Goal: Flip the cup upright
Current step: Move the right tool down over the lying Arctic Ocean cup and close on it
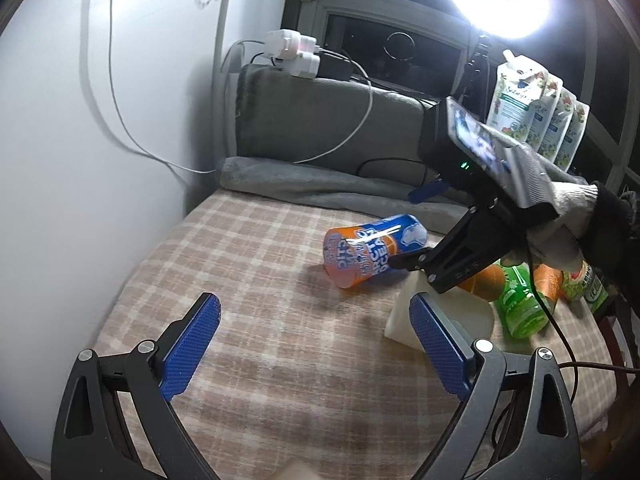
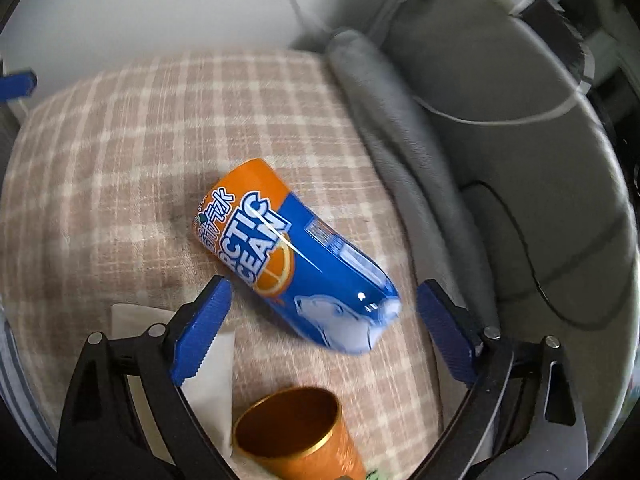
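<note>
A checked cloth (image 1: pixel 260 320) covered the table, with a grey blanket (image 1: pixel 320 120) heaped along its far edge by the wall. On the cloth lay the cup (image 2: pixel 296 256), orange and blue with a polar bear printed on it, tipped on its side and not yet upright. The right gripper (image 2: pixel 322 324) hung just over the cup's bear end with its jaws spread wide, one blue finger (image 2: pixel 202 332) on either side and neither touching it. The left gripper (image 1: pixel 316 344) was held well back over bare cloth, jaws also wide and holding nothing. A green bottle (image 1: pixel 520 304) lay near the table's right edge. A gold cup (image 2: pixel 296 436) stood upright below the right gripper, beside a white block (image 2: pixel 208 392).
</note>
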{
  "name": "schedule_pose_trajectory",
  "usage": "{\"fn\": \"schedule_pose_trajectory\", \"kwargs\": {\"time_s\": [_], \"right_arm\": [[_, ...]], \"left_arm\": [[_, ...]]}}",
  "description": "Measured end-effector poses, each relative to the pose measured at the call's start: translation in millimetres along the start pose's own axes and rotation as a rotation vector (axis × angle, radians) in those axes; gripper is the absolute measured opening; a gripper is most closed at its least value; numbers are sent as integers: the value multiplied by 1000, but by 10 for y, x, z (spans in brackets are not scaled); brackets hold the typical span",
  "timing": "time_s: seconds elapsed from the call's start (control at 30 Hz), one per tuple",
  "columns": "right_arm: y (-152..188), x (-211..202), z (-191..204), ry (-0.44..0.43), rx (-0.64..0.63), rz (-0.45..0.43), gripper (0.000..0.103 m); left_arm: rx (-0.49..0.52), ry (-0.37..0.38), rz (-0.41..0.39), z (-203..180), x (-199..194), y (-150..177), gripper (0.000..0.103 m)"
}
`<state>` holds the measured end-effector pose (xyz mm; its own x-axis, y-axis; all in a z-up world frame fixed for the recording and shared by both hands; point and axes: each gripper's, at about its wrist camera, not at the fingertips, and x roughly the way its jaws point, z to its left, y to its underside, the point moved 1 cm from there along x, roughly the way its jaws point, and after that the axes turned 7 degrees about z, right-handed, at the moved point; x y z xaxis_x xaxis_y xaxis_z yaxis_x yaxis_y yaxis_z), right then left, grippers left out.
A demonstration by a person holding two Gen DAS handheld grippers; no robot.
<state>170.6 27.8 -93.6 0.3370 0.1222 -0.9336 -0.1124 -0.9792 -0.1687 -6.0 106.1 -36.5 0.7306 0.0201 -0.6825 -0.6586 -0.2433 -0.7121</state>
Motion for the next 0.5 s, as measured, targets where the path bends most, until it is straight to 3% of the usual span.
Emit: {"fn": "schedule_pose_trajectory", "kwargs": {"time_s": [0.27, 0.5], "right_arm": [[-247, 177, -109, -66, -3, 13, 93], [-410, 375, -153, -9, -12, 31, 93]], "left_arm": [[-18, -9, 2, 54, 24, -8, 95], [-24, -10, 1, 60, 34, -18, 95]]}}
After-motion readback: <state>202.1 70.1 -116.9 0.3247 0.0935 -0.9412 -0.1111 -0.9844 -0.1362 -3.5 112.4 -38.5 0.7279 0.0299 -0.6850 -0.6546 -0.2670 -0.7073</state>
